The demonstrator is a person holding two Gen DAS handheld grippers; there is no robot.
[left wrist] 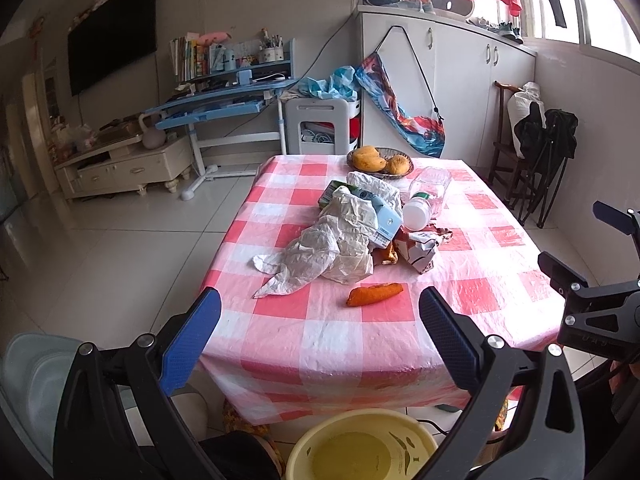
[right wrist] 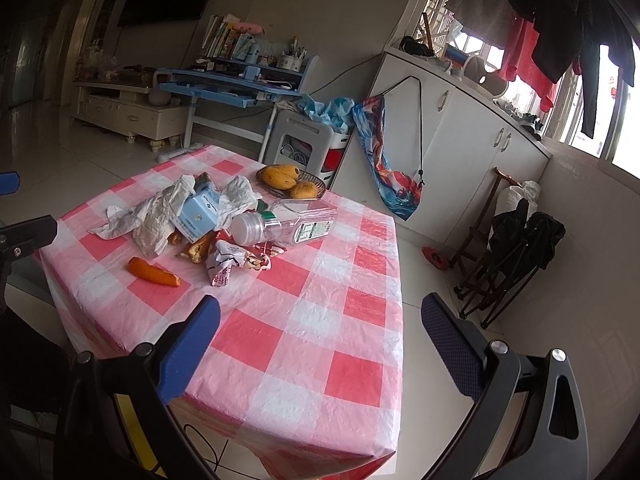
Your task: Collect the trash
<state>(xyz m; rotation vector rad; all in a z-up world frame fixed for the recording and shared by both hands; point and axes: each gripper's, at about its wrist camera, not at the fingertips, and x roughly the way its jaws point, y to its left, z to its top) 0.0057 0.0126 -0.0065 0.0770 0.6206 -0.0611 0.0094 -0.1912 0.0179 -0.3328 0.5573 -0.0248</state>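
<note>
A pile of trash lies mid-table on the pink checked cloth (left wrist: 320, 332): a crumpled white plastic bag (left wrist: 320, 248), a light blue carton (left wrist: 384, 226), a clear plastic bottle (left wrist: 426, 196) on its side, a crumpled wrapper (left wrist: 420, 250) and an orange peel piece (left wrist: 374, 294) nearest me. The same pile shows in the right wrist view: bag (right wrist: 156, 216), carton (right wrist: 198, 212), bottle (right wrist: 288, 224), wrapper (right wrist: 228, 260), peel (right wrist: 154, 272). A yellow bin (left wrist: 360, 444) stands on the floor below the near table edge. My left gripper (left wrist: 320, 332) and right gripper (right wrist: 320, 340) are open, empty, short of the pile.
A woven basket of mangoes (left wrist: 380, 160) sits at the table's far edge. Behind it stand a white stool (left wrist: 316, 124), a blue desk (left wrist: 224, 100) and white cabinets (left wrist: 460, 80). Folded chairs (left wrist: 536, 152) lean at the right wall. A grey chair (left wrist: 36, 380) is at my left.
</note>
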